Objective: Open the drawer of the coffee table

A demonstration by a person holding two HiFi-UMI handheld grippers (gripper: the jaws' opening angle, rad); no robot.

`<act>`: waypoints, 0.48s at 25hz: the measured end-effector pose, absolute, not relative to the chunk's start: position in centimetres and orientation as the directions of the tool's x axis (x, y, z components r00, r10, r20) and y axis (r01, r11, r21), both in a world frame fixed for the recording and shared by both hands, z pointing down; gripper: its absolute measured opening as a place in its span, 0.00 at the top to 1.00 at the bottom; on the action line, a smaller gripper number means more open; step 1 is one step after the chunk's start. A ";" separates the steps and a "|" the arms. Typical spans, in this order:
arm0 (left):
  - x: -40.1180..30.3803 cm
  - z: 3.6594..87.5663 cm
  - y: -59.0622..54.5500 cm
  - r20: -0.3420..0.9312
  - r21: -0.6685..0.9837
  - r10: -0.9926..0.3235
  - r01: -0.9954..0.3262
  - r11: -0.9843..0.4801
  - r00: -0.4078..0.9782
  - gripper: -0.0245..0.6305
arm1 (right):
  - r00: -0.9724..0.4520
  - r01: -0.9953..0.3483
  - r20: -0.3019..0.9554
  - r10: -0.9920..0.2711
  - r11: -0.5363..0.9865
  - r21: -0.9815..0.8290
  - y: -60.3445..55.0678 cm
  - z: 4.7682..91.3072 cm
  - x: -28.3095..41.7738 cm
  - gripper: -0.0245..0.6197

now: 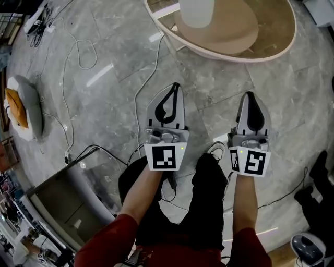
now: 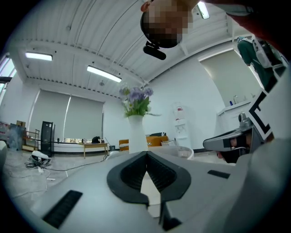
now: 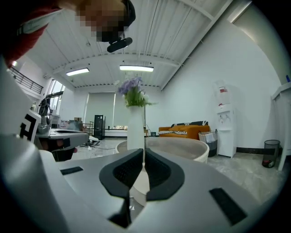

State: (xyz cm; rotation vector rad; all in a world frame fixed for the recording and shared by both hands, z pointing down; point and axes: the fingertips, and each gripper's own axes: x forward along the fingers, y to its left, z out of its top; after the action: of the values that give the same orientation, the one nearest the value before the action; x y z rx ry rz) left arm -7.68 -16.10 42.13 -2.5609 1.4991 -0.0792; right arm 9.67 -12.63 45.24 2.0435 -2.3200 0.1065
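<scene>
Left tongs (image 1: 175, 89) and right tongs (image 1: 249, 96), both pressed together and empty, are held level above the floor (image 1: 104, 62), short of the near edge of the oval coffee table (image 1: 245, 58), whose surface bears a flower vase (image 1: 197, 13). No drawer is visible; by this judgement the opening lies wholly ahead: locate its front, grip, pull.

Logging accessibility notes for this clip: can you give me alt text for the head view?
The left gripper and right gripper, both shut and empty, point side by side toward a round beige coffee table holding a white vase. Cables trail across the grey floor.
</scene>
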 end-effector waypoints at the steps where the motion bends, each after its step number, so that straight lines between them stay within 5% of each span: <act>1: -7.7 45.0 -16.3 -0.048 -0.181 -0.870 -0.861 -0.475 0.490 0.94 | -0.128 -0.992 0.079 -0.989 0.126 -0.019 -12.9 48.0 9.6 0.92; 12: -6.7 67.4 -19.2 -0.170 -0.231 -0.858 -0.866 -0.444 0.485 0.94 | -0.147 -0.989 0.034 -0.989 0.147 0.003 -16.8 72.6 10.3 0.92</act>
State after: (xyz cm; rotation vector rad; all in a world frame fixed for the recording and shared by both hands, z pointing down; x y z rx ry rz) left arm -6.72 -19.22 67.45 -2.4491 1.4614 0.0408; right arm 10.29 -16.80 72.63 2.0334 -2.3572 0.0309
